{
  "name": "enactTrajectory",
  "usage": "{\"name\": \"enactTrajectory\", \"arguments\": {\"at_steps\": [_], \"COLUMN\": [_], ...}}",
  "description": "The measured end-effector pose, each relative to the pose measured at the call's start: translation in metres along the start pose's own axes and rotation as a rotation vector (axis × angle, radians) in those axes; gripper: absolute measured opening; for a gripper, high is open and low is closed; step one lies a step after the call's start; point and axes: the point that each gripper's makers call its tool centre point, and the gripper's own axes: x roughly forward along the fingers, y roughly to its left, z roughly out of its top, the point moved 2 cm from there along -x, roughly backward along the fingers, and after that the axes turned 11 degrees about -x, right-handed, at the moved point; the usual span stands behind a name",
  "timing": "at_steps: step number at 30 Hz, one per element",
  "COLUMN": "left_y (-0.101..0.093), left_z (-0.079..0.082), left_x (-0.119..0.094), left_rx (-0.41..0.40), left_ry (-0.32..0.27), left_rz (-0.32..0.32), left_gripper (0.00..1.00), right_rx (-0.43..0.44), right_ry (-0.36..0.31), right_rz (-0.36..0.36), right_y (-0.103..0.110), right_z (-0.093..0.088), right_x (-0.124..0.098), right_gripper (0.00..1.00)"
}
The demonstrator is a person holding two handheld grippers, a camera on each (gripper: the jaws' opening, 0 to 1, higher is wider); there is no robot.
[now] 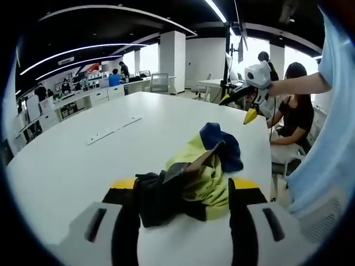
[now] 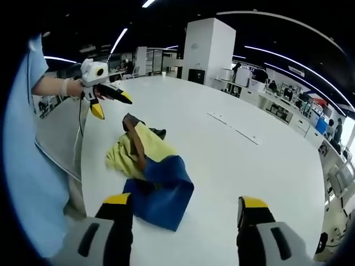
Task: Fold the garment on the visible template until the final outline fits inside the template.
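I hold both grippers above a large white table [image 1: 72, 160], and both are empty. In the left gripper view my left gripper [image 1: 180, 191] has its jaws spread wide, with nothing clamped. The garment [image 1: 191, 180] lies crumpled on the table between and just beyond those jaws: a black part nearest me, a yellow-green part in the middle, a blue part at the far end. Farther off, to the right of my left jaws, my right gripper [image 1: 236, 108] hangs in the air over the table's far edge, its yellow-tipped jaws parted.

In the right gripper view my right gripper [image 2: 186, 208] is likewise open. The garment [image 2: 150, 177] lies ahead of my left-hand jaw, its blue part nearest, reaching close to that jaw's tip; I cannot tell if they touch. Beyond it, up and to the left, my left gripper [image 2: 111, 105] hovers with jaws apart.

I see no containers on the table. A flat white strip [image 1: 113, 130] lies on it, well apart from the garment.
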Motion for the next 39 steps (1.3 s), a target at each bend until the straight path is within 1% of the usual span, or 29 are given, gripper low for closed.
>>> {"name": "enactTrajectory", "arguments": {"at_steps": [2,5,8,9,12,13,15,17,19,22,24,26,28,31,33,35,36,39], "left_y": [0.0,0.003,0.006,0.006,0.01,0.012,0.015,0.018,0.024,0.029,0.03,0.032,0.03,0.03,0.03,0.03,0.03,0.031], "left_z": [0.0,0.001,0.002,0.002,-0.004,-0.008,-0.012,-0.014,-0.015,-0.017,-0.02,-0.022,-0.021,-0.021,-0.021,-0.022,-0.022,-0.023], "left_x": [0.001,0.001,0.001,0.001,0.003,0.004,0.006,0.01,0.013,0.017,0.02,0.023,0.023,0.024,0.024,0.024,0.023,0.023], "left_rx": [0.009,0.025,0.02,0.022,0.024,0.022,0.017,0.005,-0.023,-0.057,-0.097,-0.113,-0.12,-0.135,-0.136,-0.136,-0.136,-0.15], "left_ry": [-0.001,-0.013,-0.017,-0.016,0.005,0.02,0.03,0.039,0.032,0.027,0.027,0.034,0.027,0.022,0.024,0.024,0.022,0.022], "left_rz": [-0.008,-0.016,-0.018,-0.02,-0.028,-0.031,-0.035,-0.018,0.001,0.026,0.03,0.032,0.036,0.037,0.043,0.047,0.051,0.055], "left_gripper": [0.6,0.58,0.58,0.58,0.55,0.52,0.45,0.37,0.31,0.24,0.21,0.19,0.16,0.13,0.11,0.11,0.1,0.09], "right_rx": [0.005,-0.01,0.019,0.018,0.007,0.004,-0.005,-0.019,-0.028,-0.041,-0.075,-0.093,-0.081,-0.104,-0.084,-0.113,-0.133,-0.11], "right_ry": [0.006,0.009,0.001,-0.004,0.013,0.012,0.016,0.031,0.029,0.037,0.051,0.06,0.051,0.06,0.055,0.066,0.072,0.053], "right_rz": [-0.008,-0.023,-0.031,-0.03,-0.027,-0.02,-0.011,-0.002,0.007,0.014,0.001,0.004,0.002,-0.002,0.036,0.063,0.072,0.091], "right_y": [-0.001,-0.003,-0.002,-0.001,-0.002,-0.001,0.0,0.0,0.0,-0.003,-0.008,-0.011,-0.016,-0.022,-0.019,-0.016,-0.014,-0.011], "right_z": [-0.001,-0.001,0.002,0.003,0.002,0.003,0.002,0.0,0.0,0.0,-0.002,-0.004,-0.003,-0.005,-0.006,-0.008,-0.009,-0.007], "right_x": [0.001,0.001,0.003,0.003,0.004,0.005,0.006,0.007,0.009,0.015,0.018,0.021,0.024,0.029,0.036,0.042,0.047,0.056], "right_gripper": [0.76,0.75,0.75,0.75,0.72,0.7,0.66,0.61,0.58,0.51,0.46,0.41,0.38,0.28,0.24,0.2,0.19,0.2]}}
